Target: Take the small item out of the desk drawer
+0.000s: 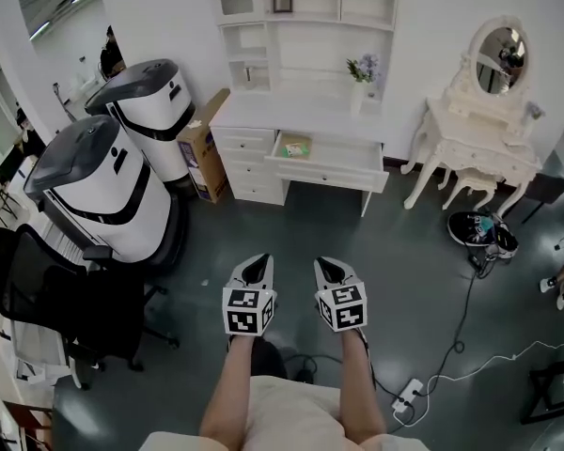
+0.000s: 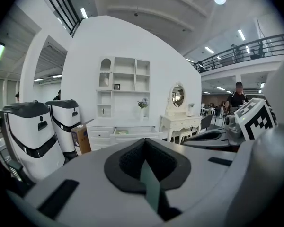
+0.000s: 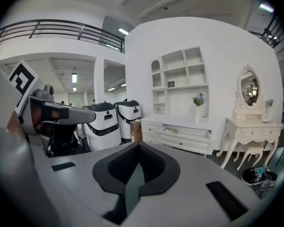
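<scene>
A white desk (image 1: 263, 116) stands by the far wall with its wide middle drawer (image 1: 331, 163) pulled open. A small greenish flat item (image 1: 294, 146) lies in the drawer's left part. My left gripper (image 1: 256, 268) and right gripper (image 1: 331, 271) are held side by side well short of the desk, over the dark floor, both pointing at it. Both have their jaws shut with nothing between them. In the left gripper view the left gripper (image 2: 144, 145) faces the open drawer (image 2: 132, 132) from afar. In the right gripper view the right gripper (image 3: 138, 150) also faces the distant drawer (image 3: 187, 132).
Two large white-and-grey machines (image 1: 122, 172) and a cardboard box (image 1: 202, 144) stand left of the desk. A black office chair (image 1: 66, 299) is at near left. A white dressing table with mirror (image 1: 479, 148) is to the right; a bag (image 1: 484, 228) and cables with a power strip (image 1: 409, 390) lie on the floor.
</scene>
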Demonstrator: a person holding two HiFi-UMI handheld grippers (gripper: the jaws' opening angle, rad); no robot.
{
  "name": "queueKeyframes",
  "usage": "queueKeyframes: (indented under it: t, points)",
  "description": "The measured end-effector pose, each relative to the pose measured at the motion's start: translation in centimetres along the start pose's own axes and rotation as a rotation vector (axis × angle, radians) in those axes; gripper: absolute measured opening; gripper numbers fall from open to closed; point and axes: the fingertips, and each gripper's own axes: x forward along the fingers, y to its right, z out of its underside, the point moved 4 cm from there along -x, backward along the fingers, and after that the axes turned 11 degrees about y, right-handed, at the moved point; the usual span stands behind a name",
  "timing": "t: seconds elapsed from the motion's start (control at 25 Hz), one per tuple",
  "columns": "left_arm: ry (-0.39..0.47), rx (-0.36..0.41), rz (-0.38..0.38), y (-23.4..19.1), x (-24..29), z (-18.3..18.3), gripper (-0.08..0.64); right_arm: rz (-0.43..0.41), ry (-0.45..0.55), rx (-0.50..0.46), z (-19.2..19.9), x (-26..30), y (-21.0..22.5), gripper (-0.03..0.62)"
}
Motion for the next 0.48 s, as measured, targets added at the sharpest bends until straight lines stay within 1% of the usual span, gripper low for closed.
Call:
queueKeyframes:
  t: [0.12,0.28,0.36,0.48]
  points:
    - [-0.014,0.006,-0.004,-0.4,1.2,0.6,0.015,0.006,-0.011,0.028,0.4,0.7,0.8,0.025]
    - [-0.022,-0.009,-0.003,-1.1,3.6,1.5,0.015,0.036,0.016,0.091,0.7,2.2,2.8,0.025]
    - [-0.023,-0.01,0.001,-1.8,5.4,1.6,0.015,0.047,0.008,0.086,0.8,3.5,3.8,0.025]
    - [-0.008,-0.015,0.01,-3.4,8.8,0.7,0.015,0.059,-0.005,0.071,0.3,6.0,5.6,0.025]
